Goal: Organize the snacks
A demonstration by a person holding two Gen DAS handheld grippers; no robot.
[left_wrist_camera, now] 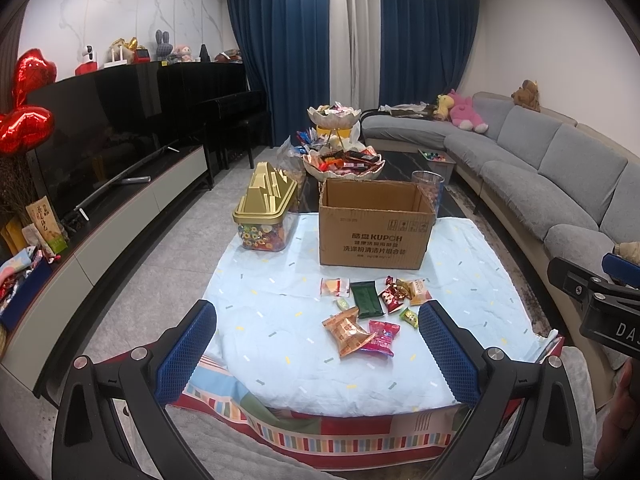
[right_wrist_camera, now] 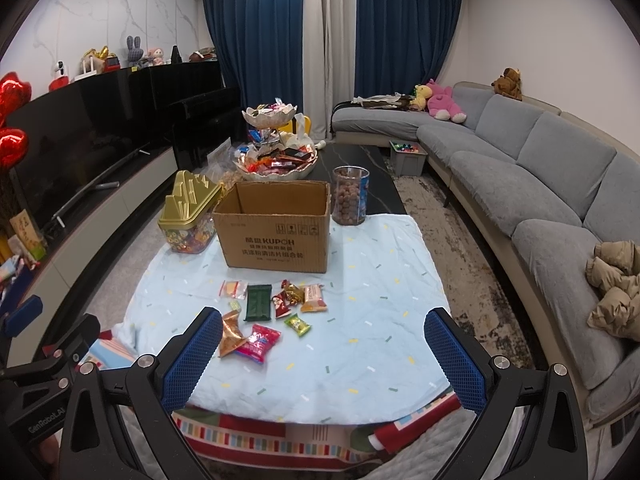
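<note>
Both claws, left gripper (left_wrist_camera: 316, 344) and right gripper (right_wrist_camera: 322, 350), hang spread apart and empty; loose snack packets (left_wrist_camera: 370, 308) lie just ahead, probably staged for the cardboard box (left_wrist_camera: 374, 224) beyond.

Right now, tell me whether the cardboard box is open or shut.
Open. The cardboard box stands upright on the blue cloth with no flaps over its top; its bare inner walls show, the bottom does not.

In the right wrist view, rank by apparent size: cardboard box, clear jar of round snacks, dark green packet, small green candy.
1. cardboard box
2. clear jar
3. dark green packet
4. small green candy

The jar stands farther back, so its real lead over the packet may be greater.
</note>
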